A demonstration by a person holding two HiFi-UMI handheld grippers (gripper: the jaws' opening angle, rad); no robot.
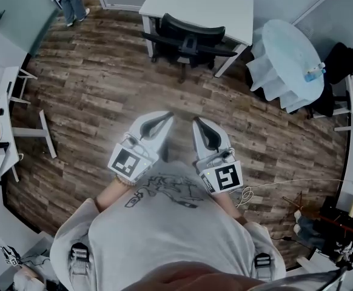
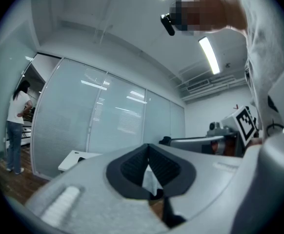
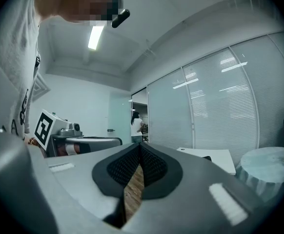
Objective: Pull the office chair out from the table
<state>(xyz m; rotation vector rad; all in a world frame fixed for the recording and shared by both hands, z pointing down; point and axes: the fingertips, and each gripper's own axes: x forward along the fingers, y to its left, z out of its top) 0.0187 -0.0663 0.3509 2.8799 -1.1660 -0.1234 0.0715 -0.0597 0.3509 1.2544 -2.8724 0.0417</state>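
A black office chair (image 1: 187, 41) stands tucked against the front of a white table (image 1: 198, 6) at the top of the head view. My left gripper (image 1: 166, 115) and right gripper (image 1: 196, 121) are held side by side in front of my chest, well short of the chair, pointing toward it over the wooden floor. Both are shut with nothing between the jaws. In the left gripper view the left gripper (image 2: 149, 161) shows closed black pads and the white table (image 2: 76, 158) far off. In the right gripper view the right gripper (image 3: 140, 156) is closed too, with the table (image 3: 213, 156) beyond.
A round table under a white cloth (image 1: 289, 59) with a bottle stands to the right of the white table. White desks and a stand (image 1: 43, 132) line the left side. A person (image 1: 68, 0) stands at the top left near glass partitions (image 2: 108, 126). Cables and gear (image 1: 322, 214) lie at lower right.
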